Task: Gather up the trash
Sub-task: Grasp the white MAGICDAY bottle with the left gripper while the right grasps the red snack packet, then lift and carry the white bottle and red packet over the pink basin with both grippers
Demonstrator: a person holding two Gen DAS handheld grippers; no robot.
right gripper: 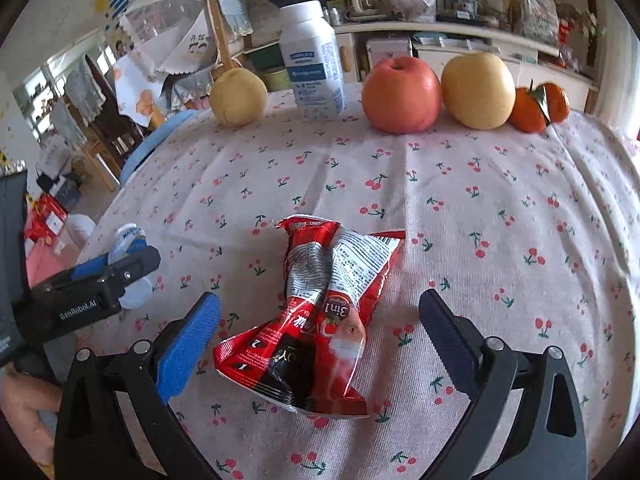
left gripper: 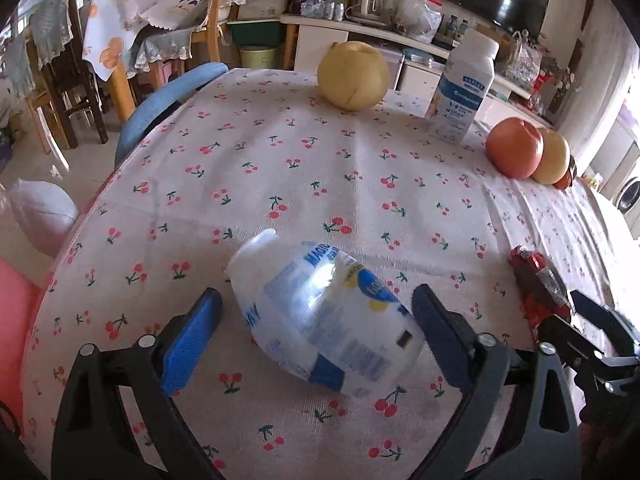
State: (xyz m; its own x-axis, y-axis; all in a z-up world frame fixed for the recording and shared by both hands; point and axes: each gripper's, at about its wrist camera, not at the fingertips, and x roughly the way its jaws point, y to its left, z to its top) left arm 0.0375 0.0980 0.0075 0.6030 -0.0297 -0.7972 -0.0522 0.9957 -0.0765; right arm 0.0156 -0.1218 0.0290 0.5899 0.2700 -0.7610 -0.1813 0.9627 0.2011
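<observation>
An empty white plastic bottle with a blue label (left gripper: 324, 316) lies on its side on the cherry-print tablecloth (left gripper: 280, 168). My left gripper (left gripper: 318, 332) is open, its fingers on either side of the bottle, not pressing it. A crumpled red snack wrapper (right gripper: 320, 312) lies flat on the cloth. My right gripper (right gripper: 320, 332) is open with its fingers on either side of the wrapper. The wrapper also shows in the left wrist view (left gripper: 538, 284), and the left gripper with the bottle in the right wrist view (right gripper: 128, 256).
At the far side of the table stand an upright white bottle (right gripper: 312, 60), a yellow pear (right gripper: 238, 98), a red apple (right gripper: 400, 94), a yellow apple (right gripper: 478, 90) and two tangerines (right gripper: 540, 108). A blue chair (left gripper: 168, 100) stands at the table's left edge.
</observation>
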